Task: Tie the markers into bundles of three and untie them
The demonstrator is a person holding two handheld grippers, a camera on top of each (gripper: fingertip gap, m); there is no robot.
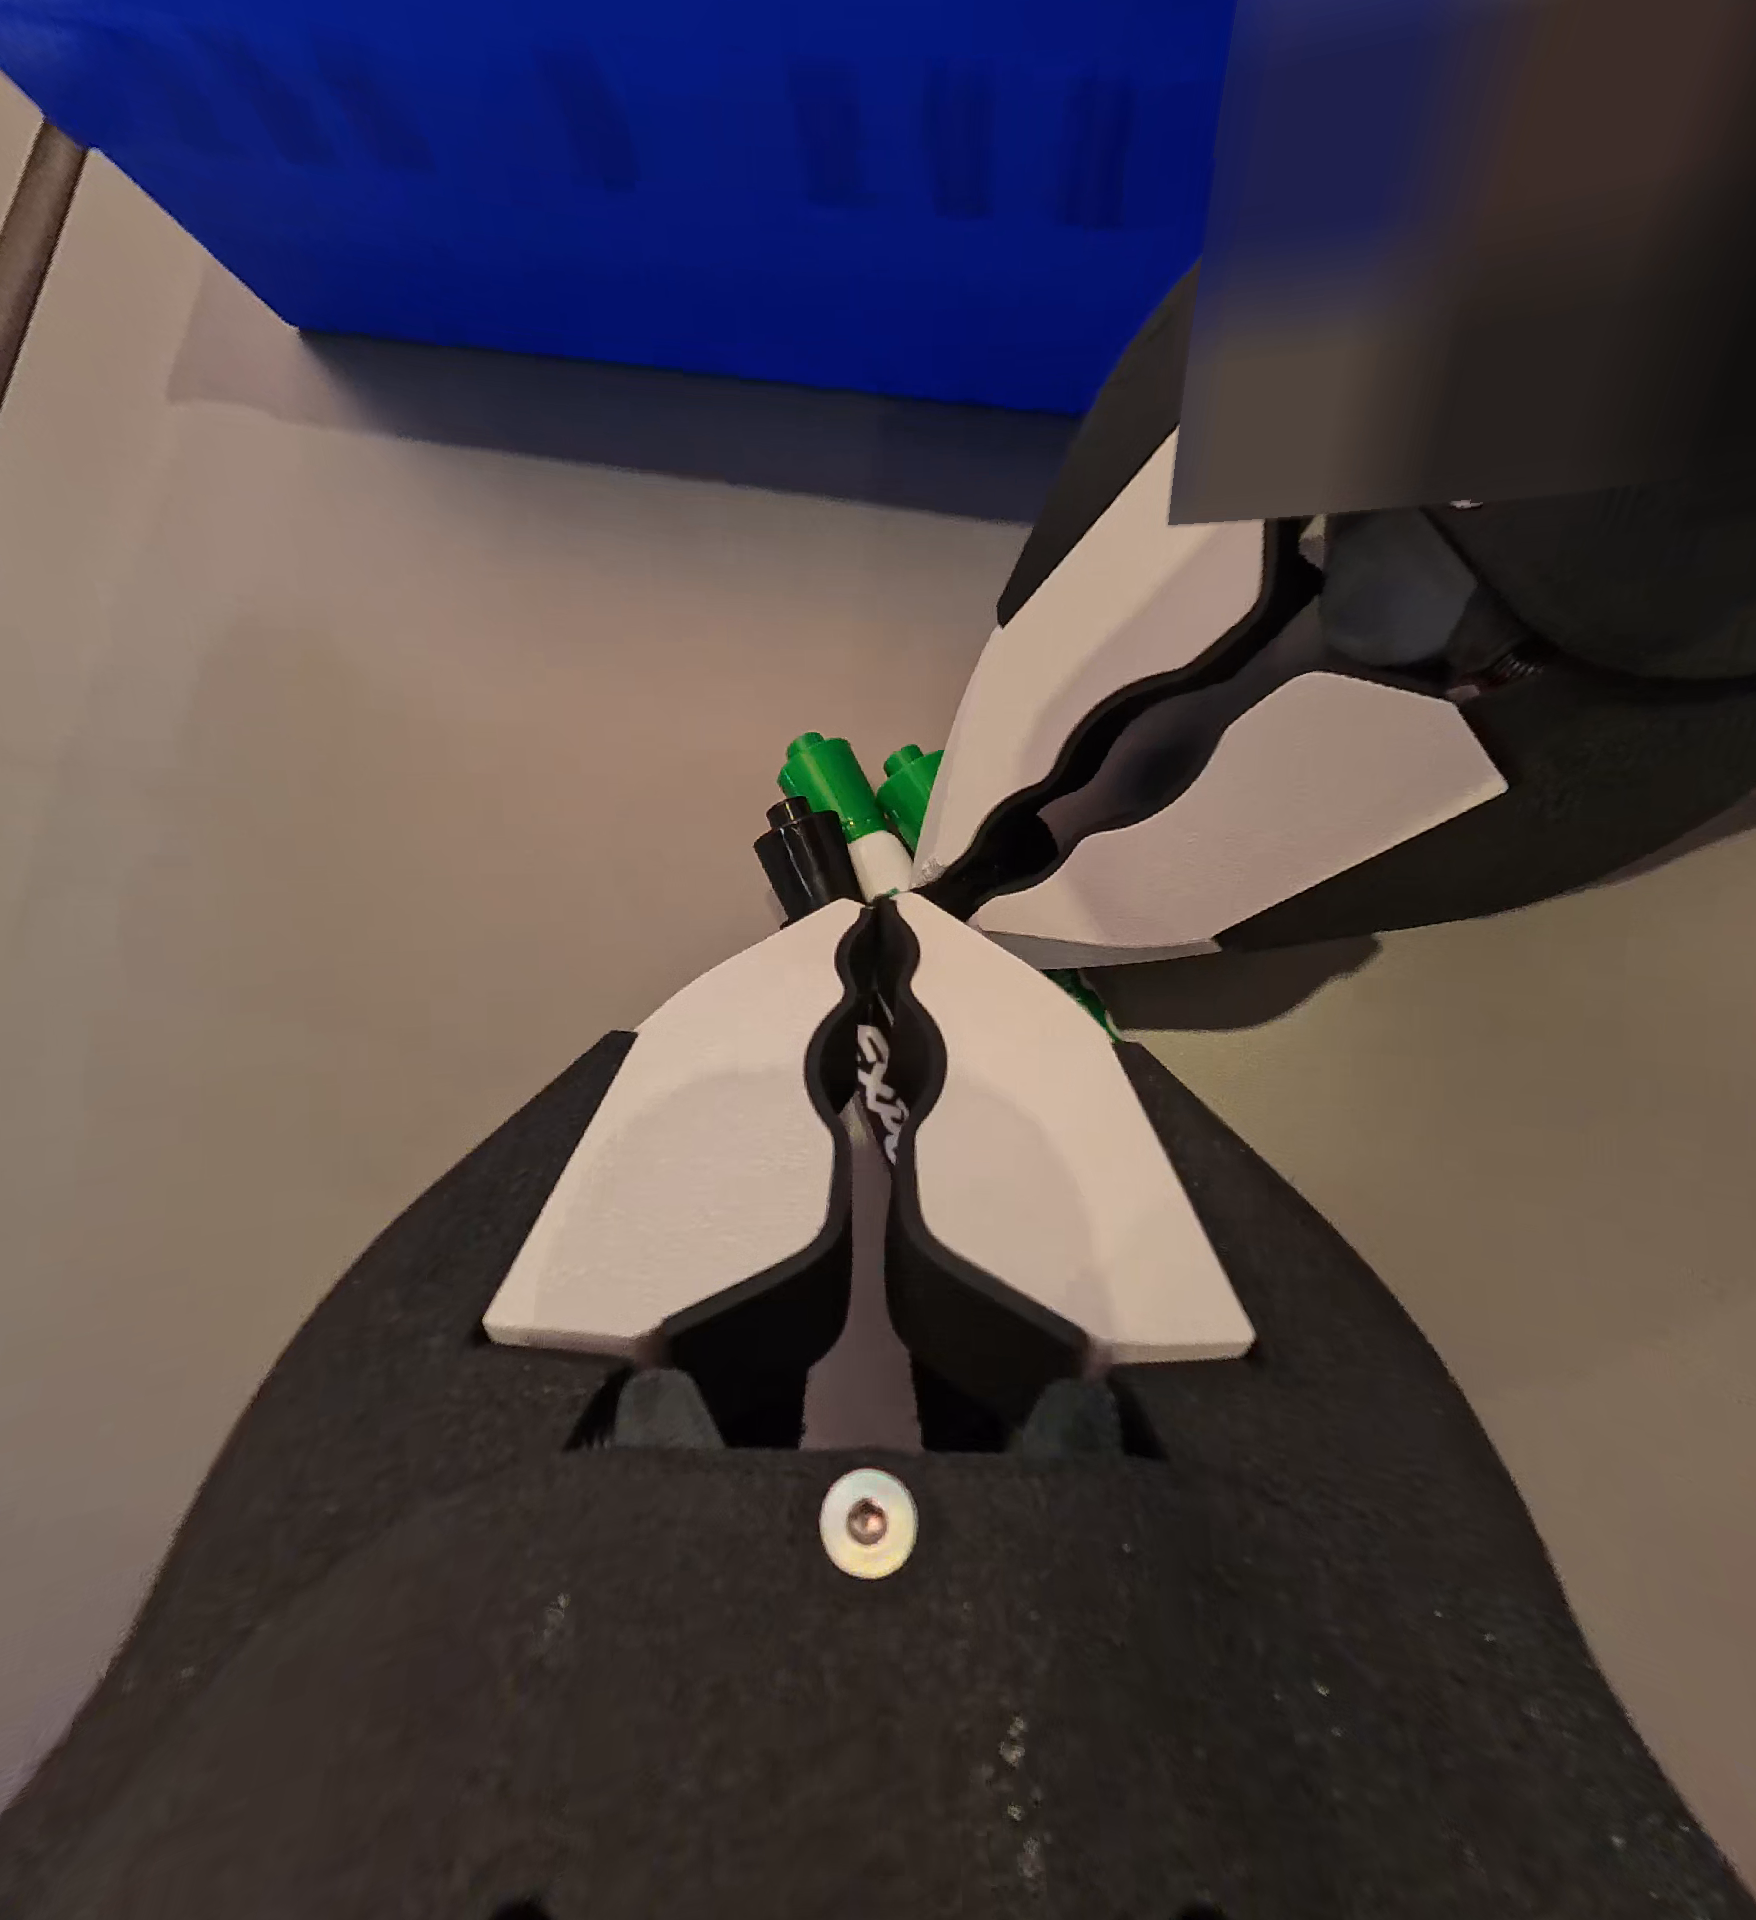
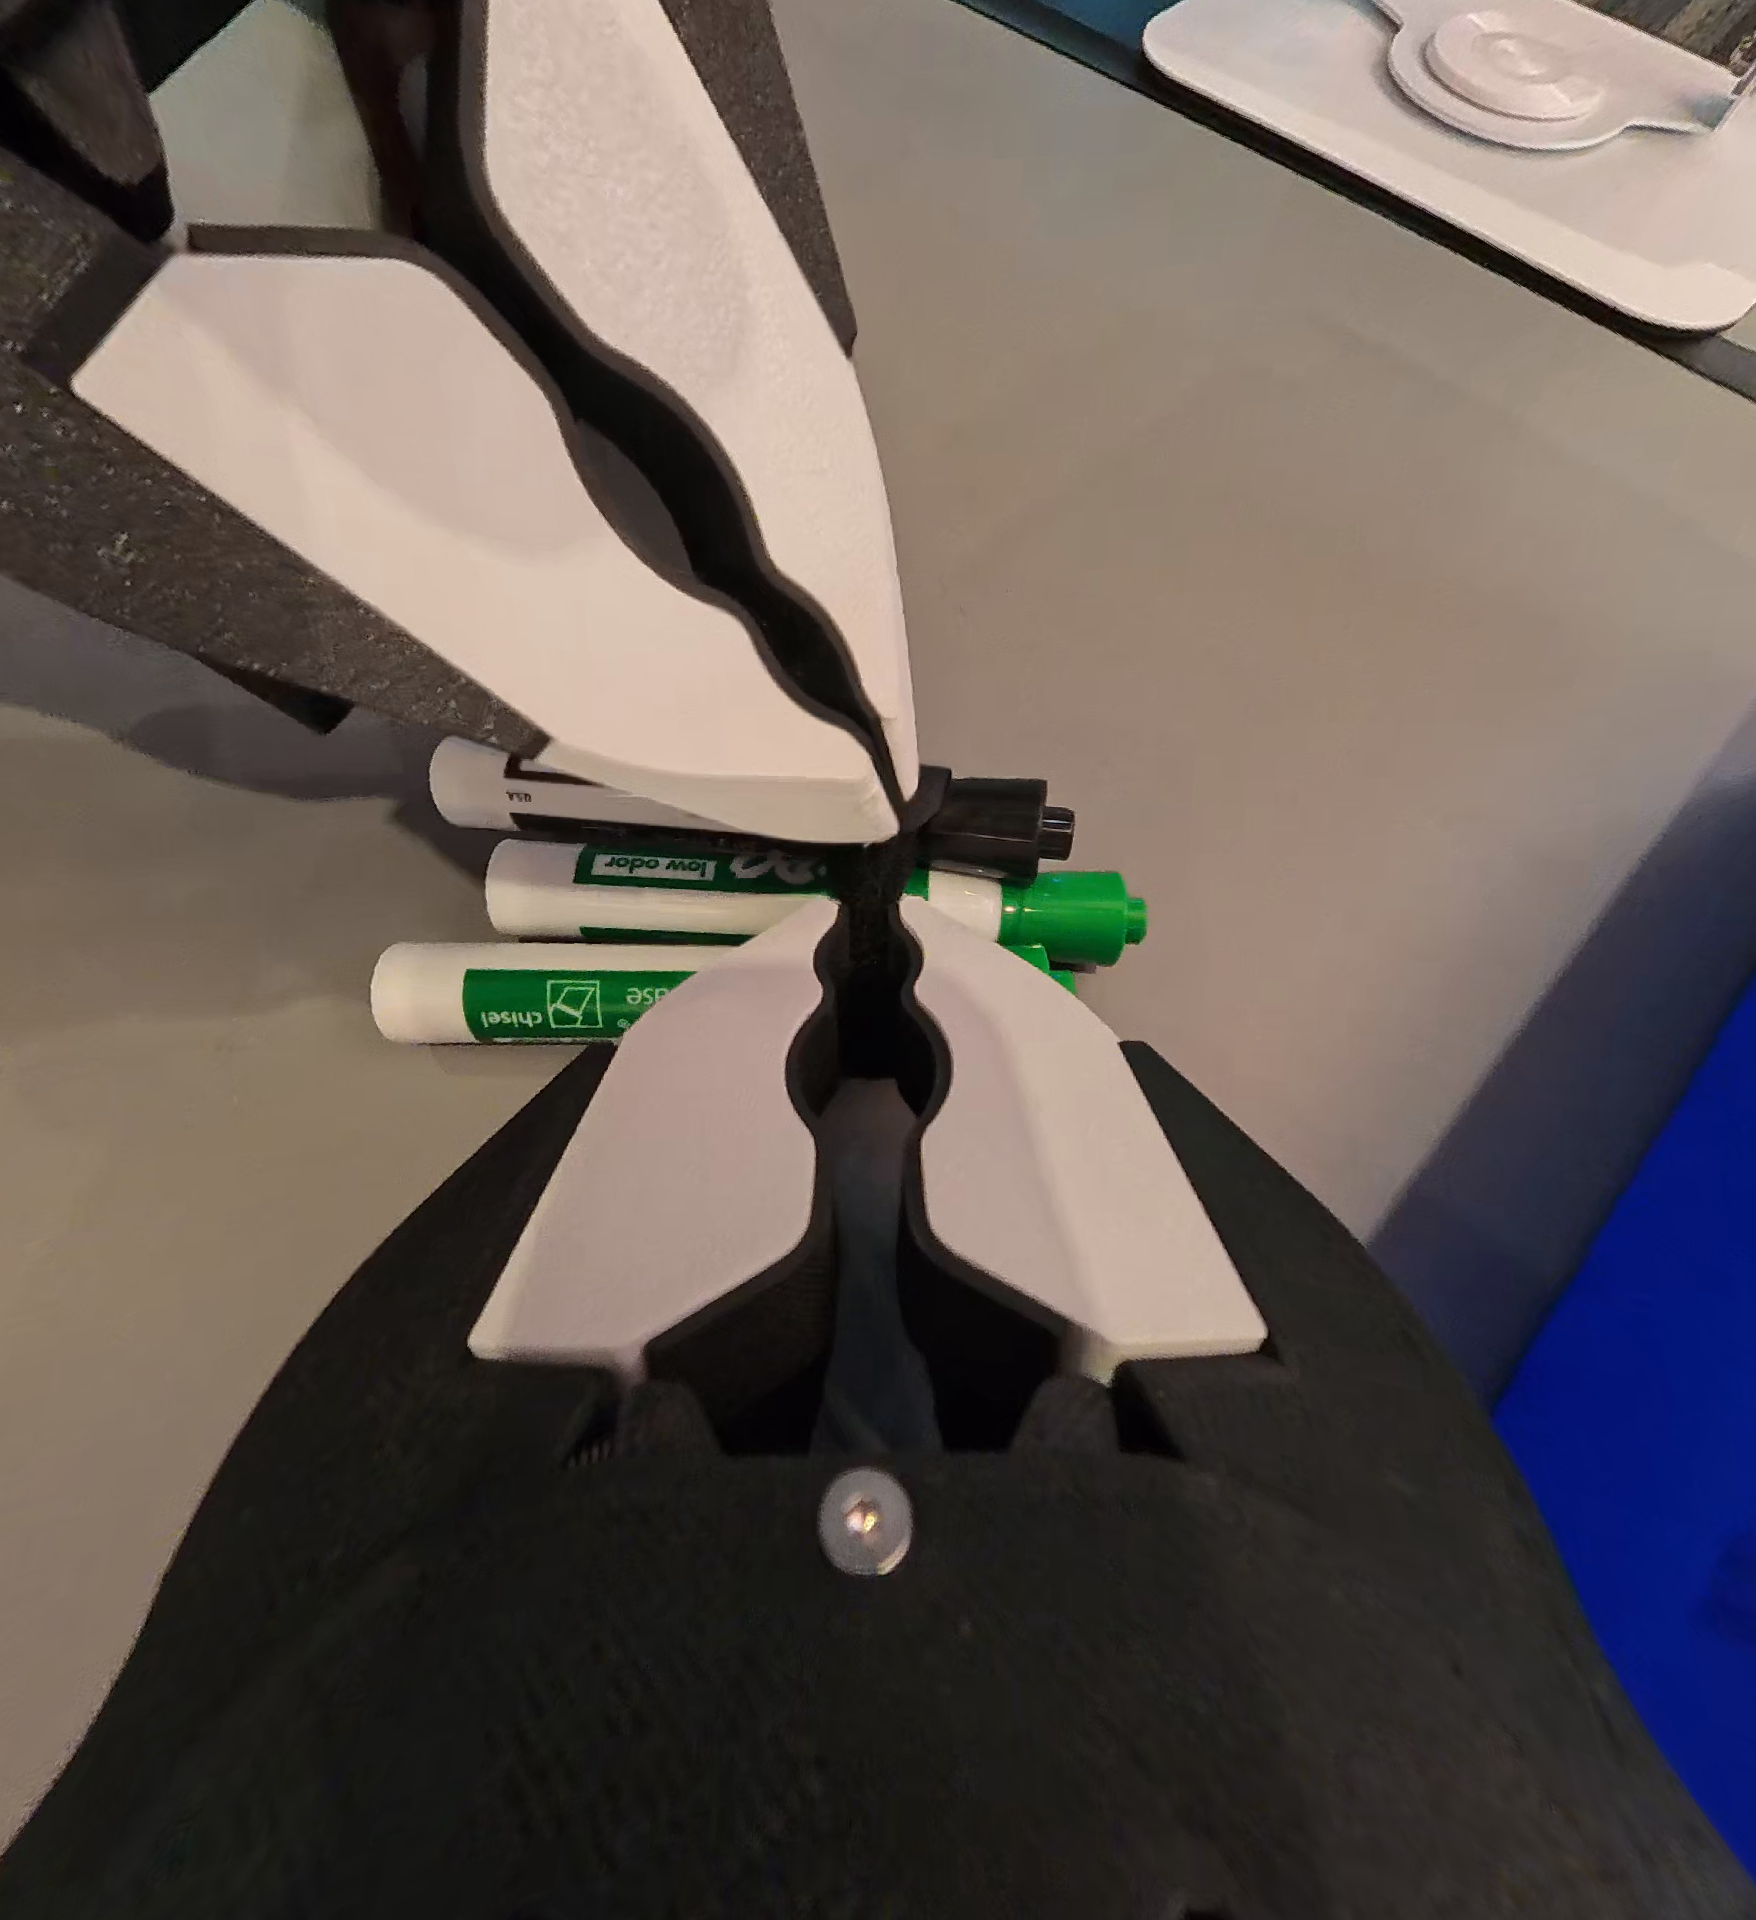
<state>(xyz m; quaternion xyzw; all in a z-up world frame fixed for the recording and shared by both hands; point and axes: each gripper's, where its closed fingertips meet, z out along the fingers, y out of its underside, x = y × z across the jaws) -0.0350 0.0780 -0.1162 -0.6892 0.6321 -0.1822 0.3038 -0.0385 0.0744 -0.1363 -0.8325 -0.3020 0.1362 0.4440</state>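
Tips of my right hand-held gripper pinch the black tie straight ahead; my left hand-held gripper, equally near, is clamped on it too. 3 markers lie crosswise on the surface.

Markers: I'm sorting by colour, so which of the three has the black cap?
The marker farthest from the right gripper in its view; the two nearer markers are green.
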